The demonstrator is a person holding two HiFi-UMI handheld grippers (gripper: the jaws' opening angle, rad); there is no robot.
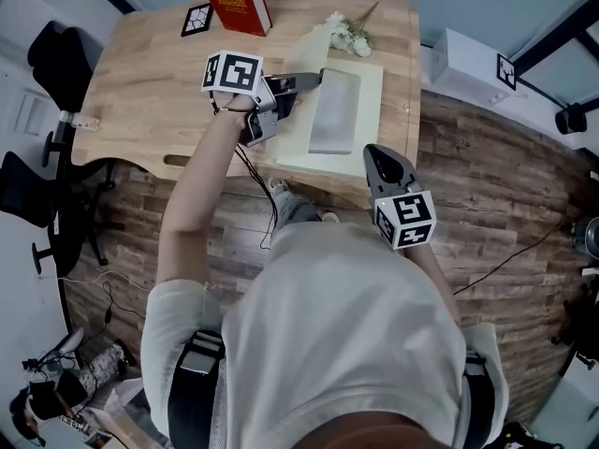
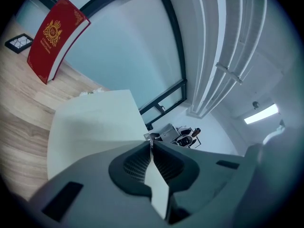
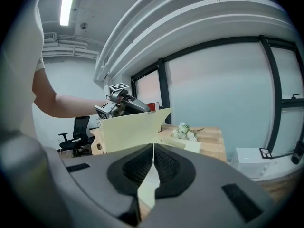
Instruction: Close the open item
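The left hand-held gripper (image 2: 151,148) was clamped on the raised cover (image 3: 133,129) of a pale folder (image 1: 292,134) laid open on the counter (image 1: 150,82). The right hand-held gripper (image 3: 153,148) was pinched on the cover's near edge. The card was judged thin, light and floppy, best held at its edges.

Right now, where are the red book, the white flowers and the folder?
red book (image 1: 234,3): head view, on its red cover.
white flowers (image 1: 348,36): head view, on the blossoms.
folder (image 3: 133,129): right gripper view, on the middle of its raised flap.
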